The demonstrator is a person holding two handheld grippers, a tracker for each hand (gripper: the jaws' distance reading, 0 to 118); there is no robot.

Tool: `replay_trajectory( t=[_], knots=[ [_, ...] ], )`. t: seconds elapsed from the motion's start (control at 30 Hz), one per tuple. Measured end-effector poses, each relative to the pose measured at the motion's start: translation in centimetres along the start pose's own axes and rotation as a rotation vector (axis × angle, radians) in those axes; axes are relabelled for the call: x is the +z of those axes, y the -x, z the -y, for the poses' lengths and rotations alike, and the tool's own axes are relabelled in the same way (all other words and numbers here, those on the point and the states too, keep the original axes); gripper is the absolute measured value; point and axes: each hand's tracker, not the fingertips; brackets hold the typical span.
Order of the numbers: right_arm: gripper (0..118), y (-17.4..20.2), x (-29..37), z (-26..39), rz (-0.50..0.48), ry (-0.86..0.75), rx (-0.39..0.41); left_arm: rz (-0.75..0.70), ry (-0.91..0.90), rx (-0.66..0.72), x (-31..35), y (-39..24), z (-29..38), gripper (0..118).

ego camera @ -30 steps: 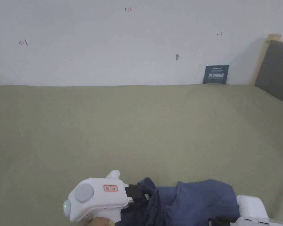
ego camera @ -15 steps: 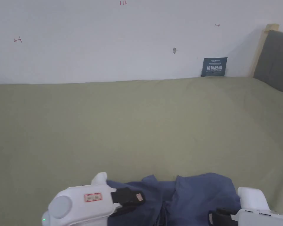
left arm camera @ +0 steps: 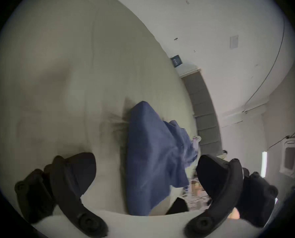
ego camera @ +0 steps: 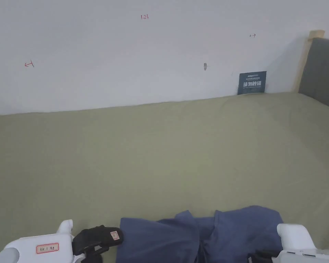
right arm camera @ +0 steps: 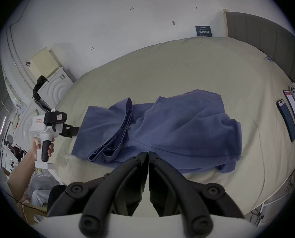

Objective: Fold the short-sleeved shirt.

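Observation:
A dark blue short-sleeved shirt [ego camera: 201, 236] lies crumpled on the olive bed sheet [ego camera: 160, 154], its left part spread flat and a bunched fold [right arm camera: 119, 138] running through the middle. My left gripper [ego camera: 113, 242] hovers open just off the shirt's left edge. In the left gripper view its jaws stand wide apart around the shirt [left arm camera: 153, 155], and the right gripper view shows the left gripper [right arm camera: 75, 131] held in a hand. My right gripper [right arm camera: 148, 154] is shut, pinching the shirt's near edge. Its white body [ego camera: 294, 239] sits by the shirt's right side.
Two phones [right arm camera: 287, 121] and a white controller [right arm camera: 294, 94] lie on the bed to the right. A grey headboard [ego camera: 321, 72] and a blue card [ego camera: 252, 83] stand at the back right. White machines [right arm camera: 55, 87] stand beyond the bed's left end.
My left gripper pulled the shirt's left part out to the left, let go of it and drew back farther left, open. The right gripper stayed put. The head camera tilted.

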Motion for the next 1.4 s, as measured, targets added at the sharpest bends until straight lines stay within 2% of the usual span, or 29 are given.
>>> replay_trajectory(
  t=[0.13, 0.17, 0.2, 0.23, 0.27, 0.3, 0.37, 0.47, 0.6, 0.7, 0.83, 1.0, 1.17, 1.4],
  knots=[
    [7, -0.2, -0.3, 0.0, 0.005, 0.011, 0.001, 0.082, 0.053, 0.011, -2.8, -0.1, 0.9, 118],
    [7, -0.3, -0.4, 0.0, 0.006, 0.013, -0.002, 0.089, 0.054, 0.012, -3.5, -0.4, 1.1, 111],
    [7, -0.4, -0.4, 0.0, 0.007, 0.014, -0.005, 0.084, 0.061, 0.022, -4.3, -0.7, 1.2, 93],
    [7, -0.5, -0.3, 0.0, 0.008, 0.013, -0.008, -0.003, 0.065, 0.021, -4.9, -0.8, 1.4, 59],
    [7, -0.6, -0.2, 0.0, 0.01, 0.01, -0.013, -0.072, 0.06, -0.005, -5.2, -0.8, 1.9, 16],
    [7, -0.8, 0.0, 0.0, 0.01, 0.007, -0.017, -0.092, 0.037, 0.006, -5.0, -0.6, 2.0, 15],
    [7, -1.0, 0.3, 0.0, 0.011, -0.001, -0.024, 0.016, 0.003, 0.084, -3.7, 0.2, 1.9, 15],
    [7, -1.4, 0.7, -0.2, 0.016, -0.013, -0.037, -0.036, -0.043, 0.045, -1.4, -0.5, 1.8, 15],
    [7, -1.8, 0.8, -0.3, 0.021, -0.025, -0.06, -0.05, -0.078, 0.07, 3.5, -0.7, 0.1, 15],
    [7, -1.6, 0.9, -0.3, 0.02, -0.029, -0.054, -0.171, -0.137, -0.039, 8.5, -2.4, -0.7, 15],
    [7, -0.9, 0.7, -0.3, 0.015, -0.024, -0.038, -0.263, -0.172, -0.064, 14.4, -4.5, -0.2, 15],
    [7, -0.2, 0.4, -0.2, 0.005, -0.015, -0.016, -0.461, -0.226, -0.102, 19.3, -8.2, 0.3, 15],
    [7, 0.6, -0.1, -0.1, 0.012, -0.003, 0.008, -0.427, -0.247, -0.144, 17.7, -12.7, 0.8, 15],
    [7, 1.4, 0.3, -1.7, 0.065, -0.001, 0.084, -0.307, -0.068, -0.288, 6.7, -17.9, 1.6, 15]
  ],
)
